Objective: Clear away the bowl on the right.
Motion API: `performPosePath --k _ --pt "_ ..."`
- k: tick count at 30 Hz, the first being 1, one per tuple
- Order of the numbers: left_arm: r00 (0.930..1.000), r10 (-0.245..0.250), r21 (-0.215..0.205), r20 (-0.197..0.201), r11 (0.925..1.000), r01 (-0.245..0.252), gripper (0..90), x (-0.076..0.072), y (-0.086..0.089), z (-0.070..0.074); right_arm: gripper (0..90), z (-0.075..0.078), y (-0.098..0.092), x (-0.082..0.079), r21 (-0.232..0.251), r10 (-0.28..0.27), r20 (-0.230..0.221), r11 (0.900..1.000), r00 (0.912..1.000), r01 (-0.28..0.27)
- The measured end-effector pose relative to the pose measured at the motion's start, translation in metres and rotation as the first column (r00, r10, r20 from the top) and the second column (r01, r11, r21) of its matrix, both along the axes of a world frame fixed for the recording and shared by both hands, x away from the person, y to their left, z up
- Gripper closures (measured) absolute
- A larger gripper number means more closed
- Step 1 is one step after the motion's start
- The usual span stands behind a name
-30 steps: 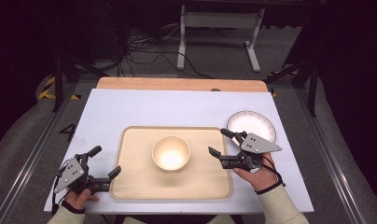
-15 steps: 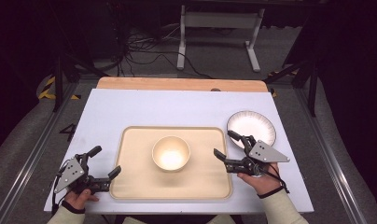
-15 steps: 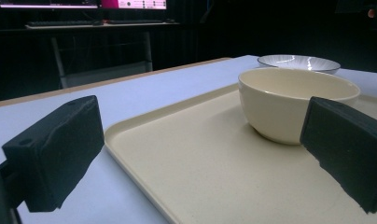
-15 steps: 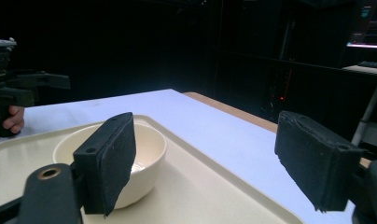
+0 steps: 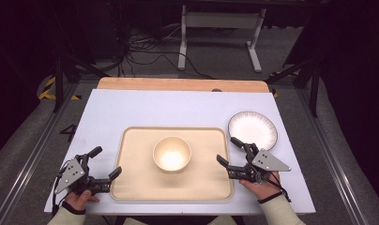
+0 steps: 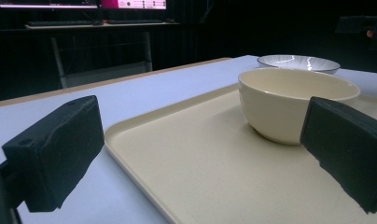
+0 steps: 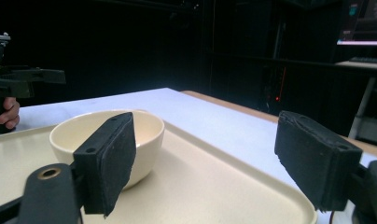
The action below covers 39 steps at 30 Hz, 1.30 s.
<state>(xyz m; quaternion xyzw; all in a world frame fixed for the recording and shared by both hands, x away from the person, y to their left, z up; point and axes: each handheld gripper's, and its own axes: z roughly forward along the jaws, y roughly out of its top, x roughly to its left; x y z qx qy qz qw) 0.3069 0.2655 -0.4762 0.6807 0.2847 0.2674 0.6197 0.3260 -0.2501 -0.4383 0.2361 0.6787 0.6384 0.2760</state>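
Observation:
A cream bowl (image 5: 171, 153) stands in the middle of a beige tray (image 5: 136, 187) on the white table. My left gripper (image 5: 108, 161) is open at the tray's near left corner, one jaw over the tray and one off it. In the left gripper view the tray rim (image 6: 130, 154) runs between the jaws of the gripper (image 6: 200, 154), with the bowl (image 6: 280, 102) beyond. My right gripper (image 5: 227, 150) is open at the tray's right edge. In the right gripper view the gripper (image 7: 212, 161) straddles the tray rim (image 7: 270, 186), beside the bowl (image 7: 147, 133).
A white plate with a dark rim (image 5: 252, 130) lies on the table just right of the tray, behind the right gripper. The table's wooden back edge (image 5: 178, 84) borders a dark floor with cables and a stand.
The right gripper has sunk and come back toward the table's near edge, slightly to the right, still open. The left gripper, bowl, tray and plate have stayed put.

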Motion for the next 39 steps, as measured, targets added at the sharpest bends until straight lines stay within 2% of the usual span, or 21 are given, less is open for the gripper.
performPosePath --k 2,7,16,21,22,23,25,28,30,39 --pt "1.0000 0.000 0.000 0.000 1.0000 0.000 0.2 0.000 0.000 0.000 21.0 -0.006 -0.001 -0.001 -0.021 0.000 -0.010 1.000 1.0000 -0.001" --pt "1.0000 0.000 0.001 0.001 1.0000 0.000 0.2 0.000 0.000 0.000 21.1 -0.015 -0.002 -0.005 -0.010 -0.006 -0.023 1.000 0.9997 0.006" --pt "1.0000 0.000 -0.001 0.003 1.0000 0.000 0.2 0.000 0.000 0.000 20.7 -0.024 -0.001 -0.007 -0.042 -0.016 -0.037 0.999 0.9992 0.015" --pt "1.0000 -0.001 0.000 0.003 1.0000 0.001 0.2 0.000 0.000 0.000 16.9 -0.025 -0.003 -0.008 -0.027 -0.022 -0.034 0.999 0.9992 0.021" --pt "1.0000 0.000 -0.001 0.003 1.0000 0.000 0.2 0.000 0.000 0.000 14.3 -0.025 -0.003 -0.008 -0.020 -0.026 -0.039 0.999 0.9989 0.025" --pt "1.0000 0.000 -0.001 0.003 1.0000 0.000 0.2 0.000 0.000 0.000 6.0 -0.025 -0.005 -0.006 -0.015 -0.015 -0.053 1.000 0.9985 0.014" --pt "1.0000 0.002 -0.003 0.004 1.0000 -0.002 0.2 0.000 0.000 0.000 3.0 -0.024 -0.006 -0.004 -0.010 -0.003 -0.063 1.000 0.9980 0.002" --pt "1.0000 0.002 -0.002 0.004 1.0000 -0.002 0.2 0.000 0.000 0.000 2.7 -0.024 -0.007 -0.001 0.003 0.004 -0.099 1.000 0.9950 -0.004" --pt "1.0000 0.001 -0.002 0.004 1.0000 -0.001 0.2 0.000 0.000 0.000 0.2 -0.024 -0.007 0.000 0.007 -0.009 -0.107 1.000 0.9942 0.010" --pt "1.0000 0.001 -0.003 0.004 1.0000 -0.001 0.2 0.000 0.000 0.000 0.1 -0.024 -0.009 0.003 0.034 -0.057 -0.144 0.997 0.9879 0.062"
